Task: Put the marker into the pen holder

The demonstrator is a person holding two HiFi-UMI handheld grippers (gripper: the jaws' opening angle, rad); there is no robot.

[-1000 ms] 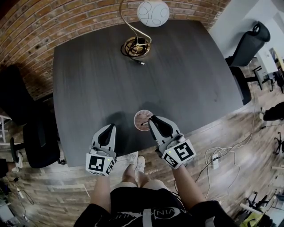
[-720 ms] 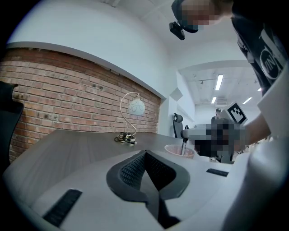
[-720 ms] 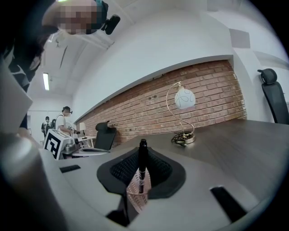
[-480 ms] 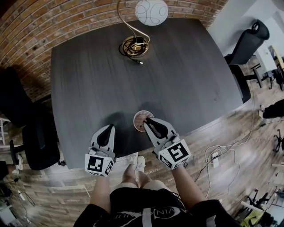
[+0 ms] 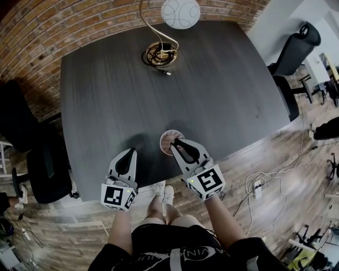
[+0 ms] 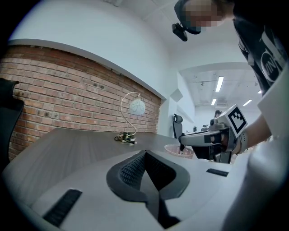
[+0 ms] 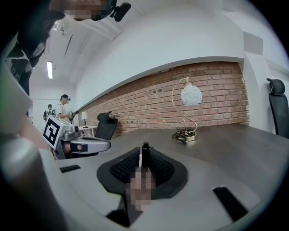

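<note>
The pen holder (image 5: 166, 138), a round pinkish mesh cup, stands on the dark table (image 5: 159, 95) near its front edge. My right gripper (image 5: 176, 143) hovers at the cup's right rim, shut on a black marker (image 7: 145, 152) that stands upright between its pads. In the left gripper view the marker's (image 6: 181, 147) lower end hangs just over the pen holder (image 6: 178, 151). My left gripper (image 5: 128, 152) rests shut and empty to the left of the cup, above the table's front edge. Its jaws (image 6: 146, 158) meet with nothing between them.
A globe lamp (image 5: 180, 13) with a coiled cable at its base (image 5: 161, 54) stands at the table's far edge. Black office chairs sit at the far right (image 5: 296, 50) and at the left (image 5: 24, 124). A brick wall (image 5: 63, 26) runs behind the table.
My right gripper has sunk a little toward the cup and rolled slightly, still holding the marker. The left gripper has stayed where it was.
</note>
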